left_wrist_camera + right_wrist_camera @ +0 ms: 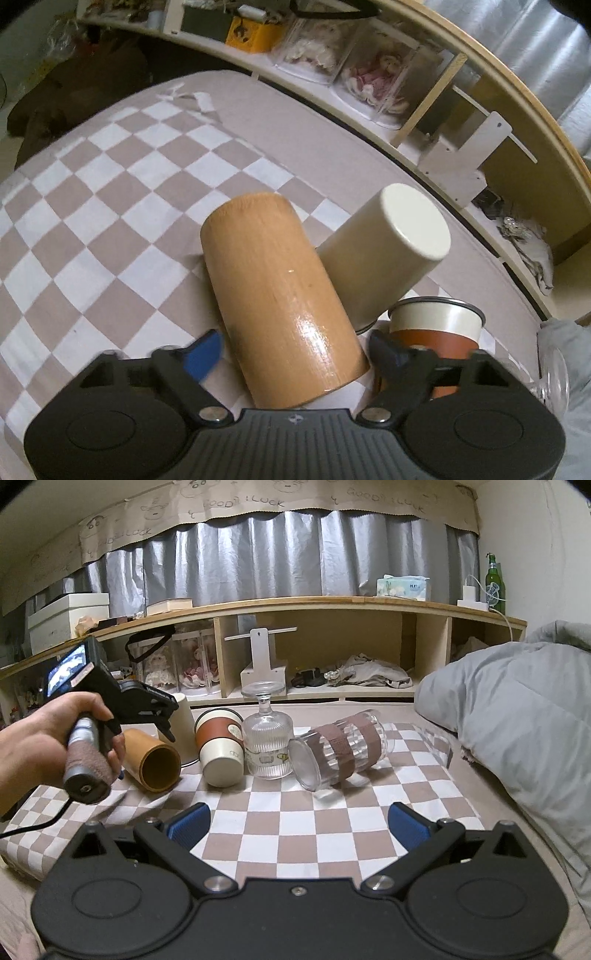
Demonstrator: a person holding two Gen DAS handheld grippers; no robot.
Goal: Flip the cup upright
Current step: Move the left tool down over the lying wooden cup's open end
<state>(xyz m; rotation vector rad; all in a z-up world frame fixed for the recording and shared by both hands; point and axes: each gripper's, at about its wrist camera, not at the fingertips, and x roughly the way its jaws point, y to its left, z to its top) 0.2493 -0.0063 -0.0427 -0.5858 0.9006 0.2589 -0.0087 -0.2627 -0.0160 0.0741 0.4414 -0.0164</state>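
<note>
A wooden cup [280,295] lies on its side on the checkered cloth [122,206], its open end toward the right wrist camera [153,760]. My left gripper [295,350] is open, its fingers on either side of the wooden cup near its open end, not clamped. A cream cup [384,254] stands upside down just behind it. A brown-and-cream cup [219,751] lies on its side. A stemmed glass [266,738] stands upside down and a banded clear tumbler [340,751] lies on its side. My right gripper [297,829] is open and empty, low over the cloth's front.
A wooden shelf unit [314,605] with boxes and clutter runs behind the cloth. A grey duvet [517,709] is piled at the right. The hand holding the left gripper [55,723] is at the left.
</note>
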